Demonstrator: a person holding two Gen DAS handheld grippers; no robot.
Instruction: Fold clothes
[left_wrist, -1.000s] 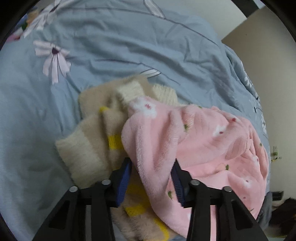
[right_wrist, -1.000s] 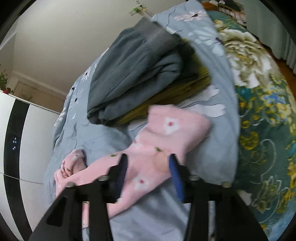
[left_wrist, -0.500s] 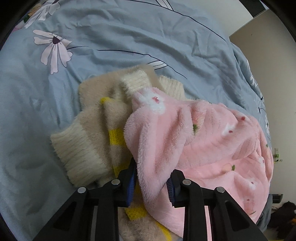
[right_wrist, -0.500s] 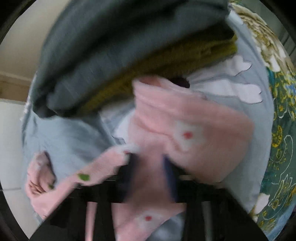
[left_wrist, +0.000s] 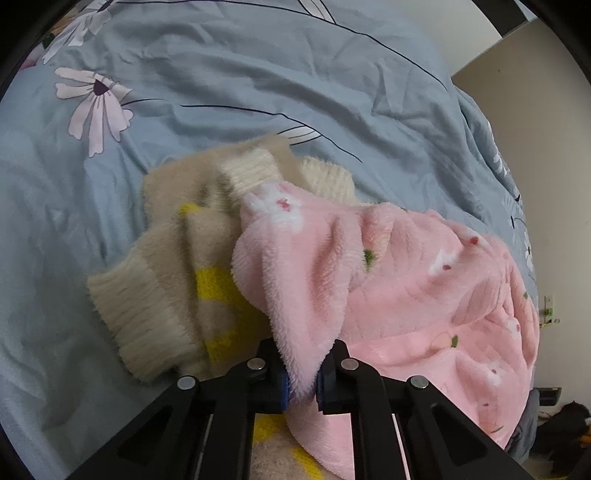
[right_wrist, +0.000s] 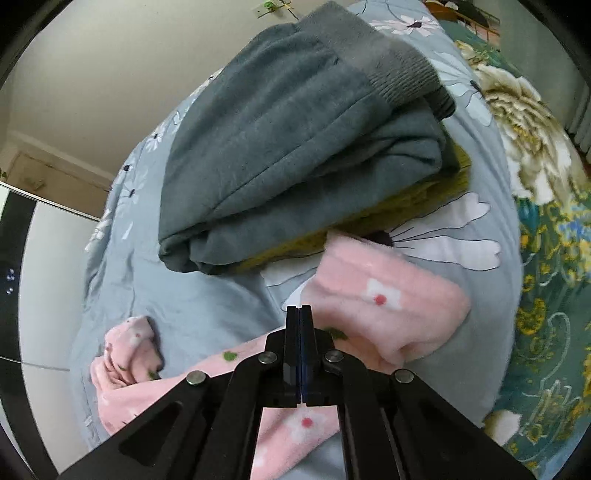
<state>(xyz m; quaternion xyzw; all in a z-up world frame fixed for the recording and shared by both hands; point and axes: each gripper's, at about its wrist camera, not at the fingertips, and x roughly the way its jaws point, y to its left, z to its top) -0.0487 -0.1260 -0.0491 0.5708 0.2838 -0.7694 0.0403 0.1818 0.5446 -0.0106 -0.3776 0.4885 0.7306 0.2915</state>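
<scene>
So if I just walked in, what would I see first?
The fluffy pink flowered garment jumps out first, heaped in the middle of the blue flowered bedspread and half covering a cream and yellow sweater. The left tongs are closing on a fold of it. Further along the bed, a folded grey garment lies on top of an olive one, right behind a pink end of the fluffy garment.

The pink garment (left_wrist: 424, 295) is plush, fuzzy fleece. The beige sweater (left_wrist: 177, 280) is fluffy knit with ribbed cuffs. The blue bedsheet (left_wrist: 258, 74) is smooth, matt, creased cotton-like cloth. The grey garment (right_wrist: 295, 147) looks brushed, ribbed-hemmed.
</scene>
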